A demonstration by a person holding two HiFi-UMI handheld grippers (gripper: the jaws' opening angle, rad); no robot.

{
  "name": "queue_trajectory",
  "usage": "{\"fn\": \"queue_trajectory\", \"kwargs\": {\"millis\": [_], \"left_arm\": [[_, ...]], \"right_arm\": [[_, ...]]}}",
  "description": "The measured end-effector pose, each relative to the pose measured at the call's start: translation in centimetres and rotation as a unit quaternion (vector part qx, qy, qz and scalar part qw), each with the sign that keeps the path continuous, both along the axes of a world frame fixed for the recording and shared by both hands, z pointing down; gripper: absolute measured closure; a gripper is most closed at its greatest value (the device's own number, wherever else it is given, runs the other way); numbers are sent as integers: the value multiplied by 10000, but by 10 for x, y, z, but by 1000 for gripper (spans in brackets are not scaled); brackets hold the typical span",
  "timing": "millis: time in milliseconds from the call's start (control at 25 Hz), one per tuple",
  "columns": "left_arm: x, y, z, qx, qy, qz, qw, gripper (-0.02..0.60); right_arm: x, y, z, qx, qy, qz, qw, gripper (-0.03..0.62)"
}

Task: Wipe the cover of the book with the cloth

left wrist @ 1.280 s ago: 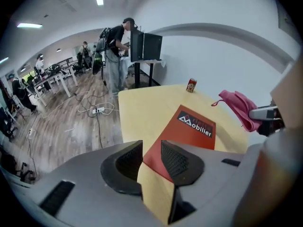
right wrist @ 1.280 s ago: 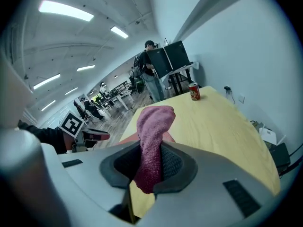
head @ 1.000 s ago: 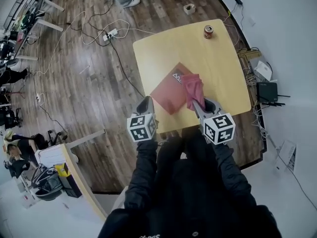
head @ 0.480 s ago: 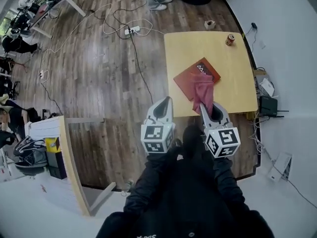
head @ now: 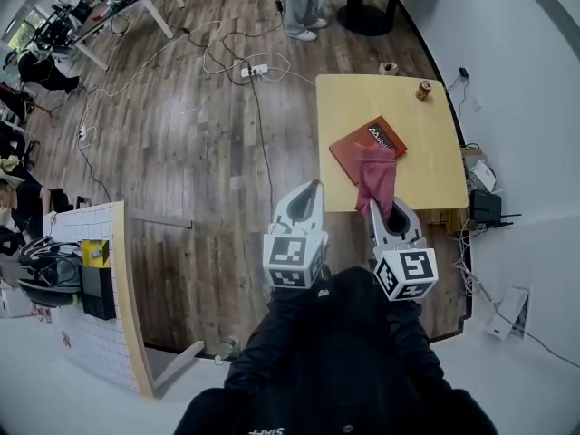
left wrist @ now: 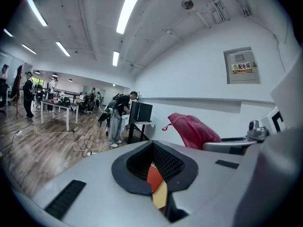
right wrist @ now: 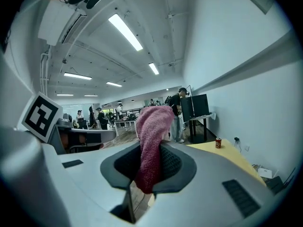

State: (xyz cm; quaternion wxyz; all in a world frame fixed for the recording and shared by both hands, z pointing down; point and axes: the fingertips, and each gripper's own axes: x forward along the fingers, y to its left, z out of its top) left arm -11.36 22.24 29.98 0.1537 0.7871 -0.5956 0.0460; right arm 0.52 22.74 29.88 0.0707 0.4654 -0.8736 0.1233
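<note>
The red book point(head: 362, 141) lay on the counter point(head: 428, 157) at upper right, straight ahead of your right gripper point(head: 386, 207), whose fingers were clamped on the cloth point(head: 375, 176), while your left gripper point(head: 306, 193), fingers together and empty, sat farther off at centre.

- The book point(head: 364, 145), a thin red-orange volume with white lettering on a dark band at its far corner, lies closed and flat on the yellow table point(head: 426, 166), turned cornerwise to the table's edges.
- The cloth point(head: 376, 178), a pink rag of coarse knit-like weave, is clamped between the jaws of the right gripper point(head: 381, 208). Its bunched free end stands out beyond them and, in the head view, overlaps the book's near corner. Whether it touches the cover cannot be told.
</note>
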Motion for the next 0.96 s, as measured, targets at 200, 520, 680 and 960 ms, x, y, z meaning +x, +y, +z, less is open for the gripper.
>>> {"fn": "queue_trajectory", "kwargs": {"millis": [200,520,680,960], "left_arm": [[8,10,-16,174,63,14,9998,548],[41,15,-36,329,-20,175,9993,548],[51,20,-35,332,-155,245,9990,548],[58,20,-40,413,-230,292,9985,548]], "right_arm": [[5,14,-20,260,186,68,9995,510],[29,26,-38,438,232,263,9984,510],[36,30,-38,438,246,335,9982,511],[42,27,-39,476,381,423,9972,520]]}}
